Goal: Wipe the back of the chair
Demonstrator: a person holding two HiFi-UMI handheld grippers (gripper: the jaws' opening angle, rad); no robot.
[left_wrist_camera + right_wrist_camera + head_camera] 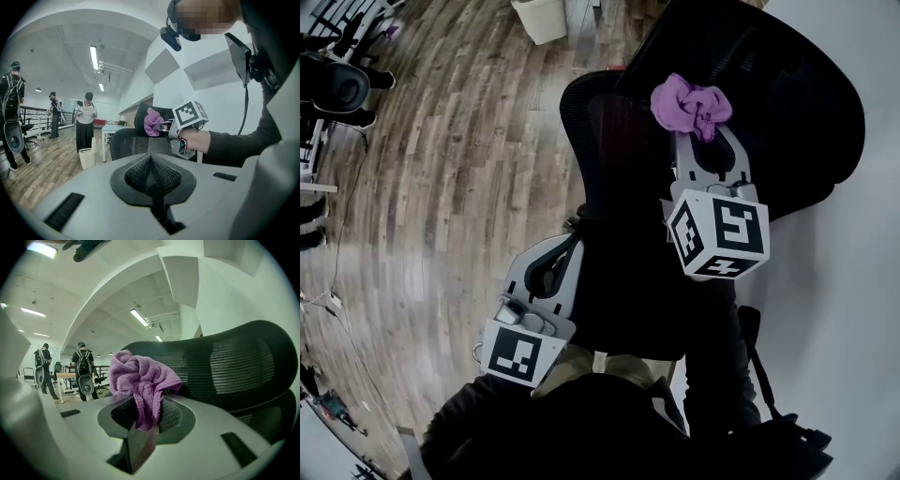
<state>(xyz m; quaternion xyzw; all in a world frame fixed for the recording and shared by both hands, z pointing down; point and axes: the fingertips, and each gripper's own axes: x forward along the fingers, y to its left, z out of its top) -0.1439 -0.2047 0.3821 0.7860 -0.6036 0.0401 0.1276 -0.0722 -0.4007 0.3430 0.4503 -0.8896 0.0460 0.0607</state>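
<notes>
Purple cloth (140,380): soft, light, bunched; one fold pinched in right tool (143,427), grip looks enough. Cloth just beside mesh chair back (234,366), probably springy. Left tool (153,187) jaws together, empty

The cloth (139,377) sits between your right gripper's (144,414) jaws, with the chair backrest (234,363) just beyond them. That backrest also lies ahead of your left gripper's (152,165) jaws.

Count: grippers 2, namely left gripper (574,232) and right gripper (701,131). Purple cloth (691,105): 1. Black mesh chair (600,122): 1. White bin (540,19): 1. Standing people (86,123), left gripper view: 3.
</notes>
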